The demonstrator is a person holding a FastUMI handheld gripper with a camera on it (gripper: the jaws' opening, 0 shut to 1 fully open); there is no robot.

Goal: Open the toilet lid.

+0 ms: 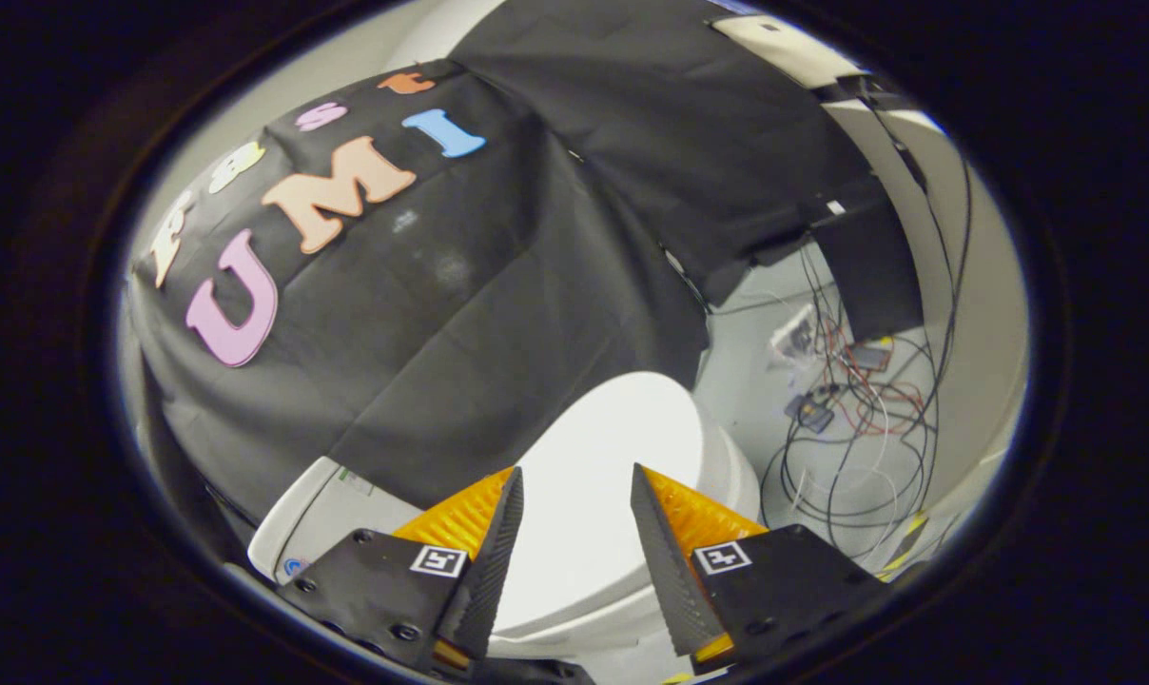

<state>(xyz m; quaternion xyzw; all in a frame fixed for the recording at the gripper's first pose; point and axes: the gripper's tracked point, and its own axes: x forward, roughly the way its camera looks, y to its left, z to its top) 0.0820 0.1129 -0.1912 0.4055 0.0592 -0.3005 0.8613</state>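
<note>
In the gripper view: with gripper [574, 495] spread wide and holding nothing, toilet lid [613, 457] lying closed between and just beyond the fingers, lower toward its front rim, hook one finger beneath, then lift gently upward.

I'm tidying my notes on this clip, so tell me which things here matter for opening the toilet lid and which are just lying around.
For the job:
- toilet lid, closed, seen between and beyond the fingers
- gripper, fingers open, holding nothing

Just lying about:
- tangle of cables on the floor beside the toilet
- small electronics among the cables
- toilet tank, by one finger
</note>
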